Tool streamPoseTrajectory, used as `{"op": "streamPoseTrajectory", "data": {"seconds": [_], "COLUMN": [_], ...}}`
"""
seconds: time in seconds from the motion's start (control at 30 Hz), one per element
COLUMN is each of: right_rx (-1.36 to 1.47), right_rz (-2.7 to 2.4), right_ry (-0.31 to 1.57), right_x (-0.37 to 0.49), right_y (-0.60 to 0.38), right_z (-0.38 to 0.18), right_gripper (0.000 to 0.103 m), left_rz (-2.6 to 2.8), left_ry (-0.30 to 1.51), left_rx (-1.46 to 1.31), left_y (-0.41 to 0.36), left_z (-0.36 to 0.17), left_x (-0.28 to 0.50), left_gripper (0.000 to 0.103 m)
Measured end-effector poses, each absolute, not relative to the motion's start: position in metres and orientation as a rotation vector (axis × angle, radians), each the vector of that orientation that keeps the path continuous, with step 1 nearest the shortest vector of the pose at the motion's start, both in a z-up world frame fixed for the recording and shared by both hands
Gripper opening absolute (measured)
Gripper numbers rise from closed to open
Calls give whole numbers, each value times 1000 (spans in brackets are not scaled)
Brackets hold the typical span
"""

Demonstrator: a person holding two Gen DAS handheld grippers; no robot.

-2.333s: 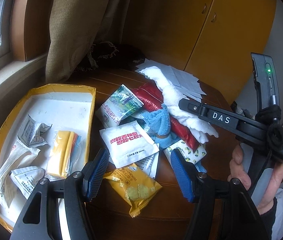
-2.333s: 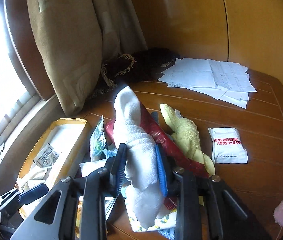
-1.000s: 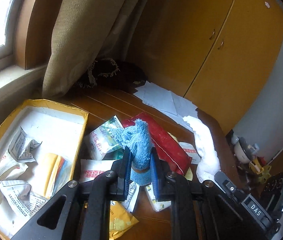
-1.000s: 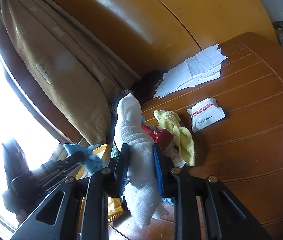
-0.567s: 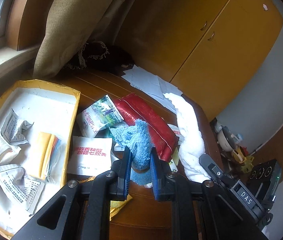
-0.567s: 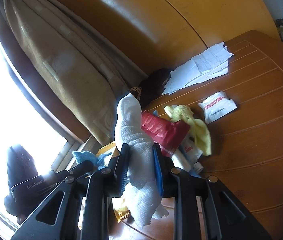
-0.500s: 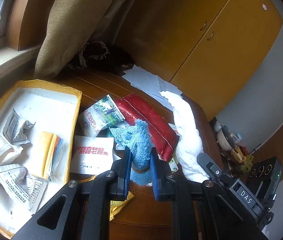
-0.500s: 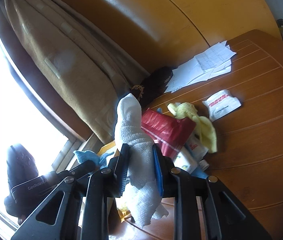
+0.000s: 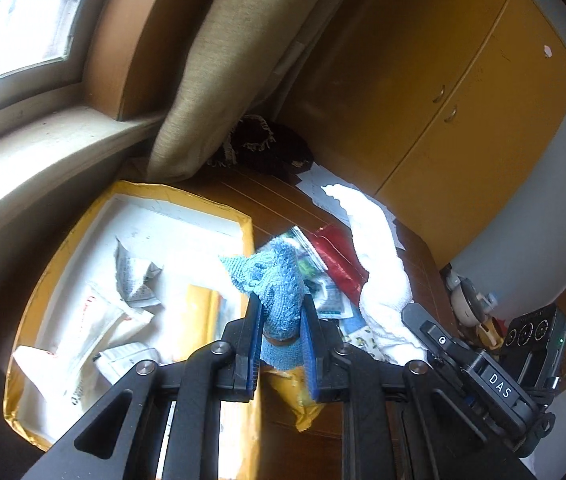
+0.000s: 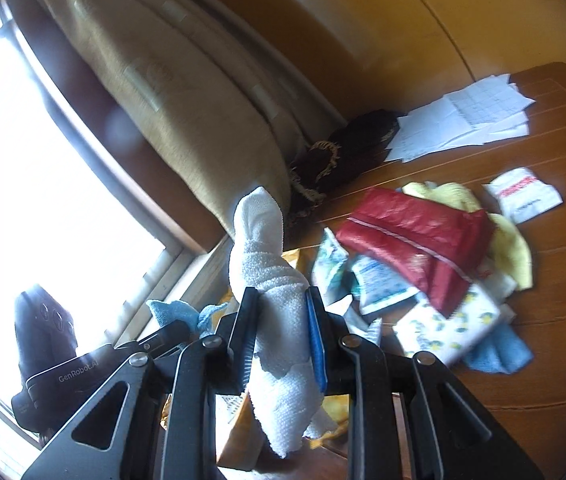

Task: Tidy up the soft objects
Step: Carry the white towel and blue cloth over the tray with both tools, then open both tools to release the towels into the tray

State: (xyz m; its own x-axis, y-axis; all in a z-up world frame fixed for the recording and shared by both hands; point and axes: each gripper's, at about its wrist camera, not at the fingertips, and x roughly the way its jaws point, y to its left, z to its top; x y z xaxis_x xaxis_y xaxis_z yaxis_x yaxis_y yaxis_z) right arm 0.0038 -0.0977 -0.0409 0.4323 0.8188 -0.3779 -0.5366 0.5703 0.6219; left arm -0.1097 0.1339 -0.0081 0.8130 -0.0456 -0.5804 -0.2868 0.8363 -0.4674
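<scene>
At the far left of the left wrist view, the yellow-rimmed tray (image 9: pixel 55 256) lies on the desk (image 9: pixel 267 204) below the window sill; inside it are crumpled white paper packets (image 9: pixel 133 276) and a flat yellow packet (image 9: pixel 199 312). Your left gripper (image 9: pixel 281 320) hangs over the right edge of this tray. Its fingers stand narrow and are clamped on the blue knitted cloth (image 9: pixel 275 280), which sticks up above the pads and hangs a little below them. To the right of it, on the desk, you see a green printed sachet (image 9: pixel 307 264) and the red pouch (image 9: pixel 335 256), both partly hidden. Further right, the white towel (image 9: pixel 379 256) rises in the air, held by your right gripper (image 9: pixel 415 320), which enters from the lower right.

In the right wrist view, your right gripper (image 10: pixel 283 320) has its fingers narrow too, pressing the white towel (image 10: pixel 271 280) between them; the towel stands up above and droops below. Right of it on the desk (image 10: pixel 563 280) lies the pile: sachets, the red pouch (image 10: pixel 411 224), a yellow cloth (image 10: pixel 511 244), a lemon-print packet (image 10: pixel 455 324) and another blue cloth (image 10: pixel 499 352).
</scene>
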Motion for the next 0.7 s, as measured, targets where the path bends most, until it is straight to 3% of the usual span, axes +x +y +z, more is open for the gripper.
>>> {"op": "streamPoseTrajectory", "data": {"seconds": [0.57,0.6,0.7], "right_rx": [227,217,192], "right_rz": [944,937,932], "right_ry": [883,891,907], "right_x": [0,0,0], "right_y": [45,48,52], "right_z": [-75,-79,-86], "right_gripper": [23,23,27], "left_rz": [392,396,413], "left_ry": [745,746,750], "left_rx": [-508,-518,-536], "left_y": [194,196,198], "left_z": [-59,-62,-65], "left_x": [-107,-106,-108], "left_gripper": [20,21,36]}}
